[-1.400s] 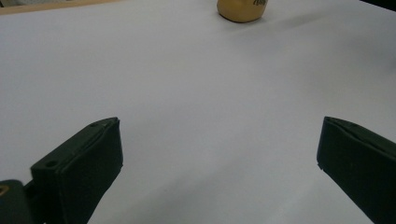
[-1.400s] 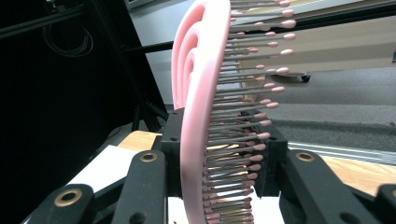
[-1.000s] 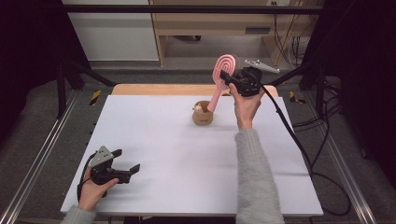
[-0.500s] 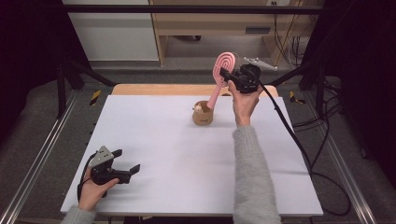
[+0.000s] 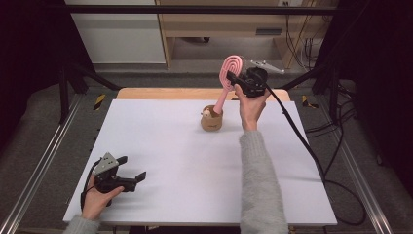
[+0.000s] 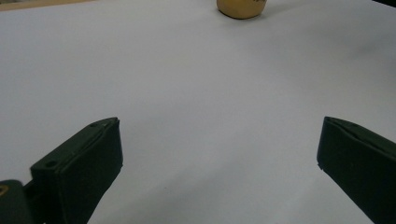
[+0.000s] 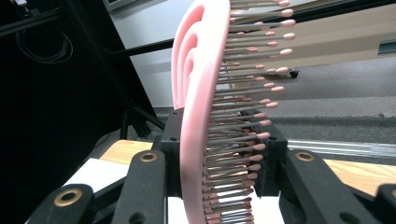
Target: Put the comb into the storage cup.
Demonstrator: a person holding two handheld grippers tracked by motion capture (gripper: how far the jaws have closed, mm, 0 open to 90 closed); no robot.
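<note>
while l gripper (image 5: 132, 176) rests wide open, empty, r gripper (image 5: 237, 81) clamps pink hairbrush (image 5: 231, 70) head.

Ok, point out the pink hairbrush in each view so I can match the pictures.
High view: the pink hairbrush stands upper centre, its head clamped in the right tool, its handle running down into the brown holder.
Left gripper view: not in it; the brown holder's base sits at the top edge.
Right gripper view: the brush head rises up the centre between the black jaws.
Shared landmark: the white table.
</note>
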